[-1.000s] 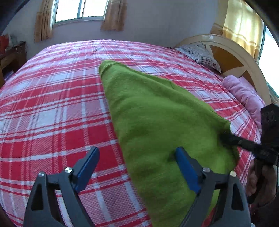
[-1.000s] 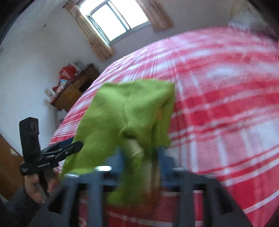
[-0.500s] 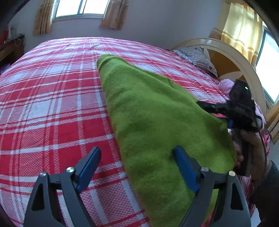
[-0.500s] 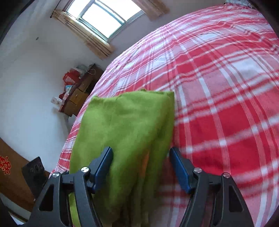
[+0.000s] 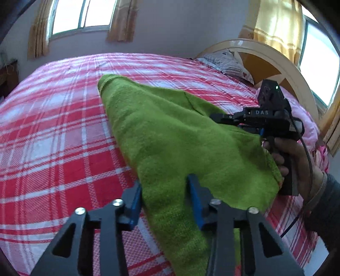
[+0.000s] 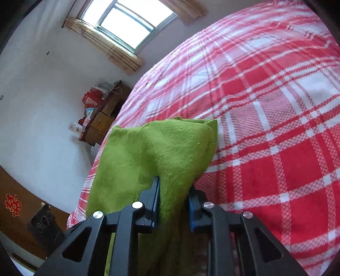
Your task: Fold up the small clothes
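A green knitted garment [image 5: 170,135] lies folded lengthwise on the red plaid bed [image 5: 53,138]. My left gripper [image 5: 164,191] is shut on the garment's near end, cloth bunched between the blue pads. My right gripper [image 6: 173,186] is shut on the other near corner of the same garment [image 6: 153,152], which stretches away from it. The right gripper also shows in the left wrist view [image 5: 233,118], held by a hand at the garment's right edge.
A cream headboard [image 5: 265,55] with a striped pillow [image 5: 229,65] and pink bedding [image 5: 301,118] stands at the right. A wooden dresser [image 6: 102,121] with clutter stands by the far wall. Curtained windows [image 5: 82,17] are behind the bed.
Both grippers were open around the garment half a second ago and have closed on it. The right gripper has come in over the garment's right edge.
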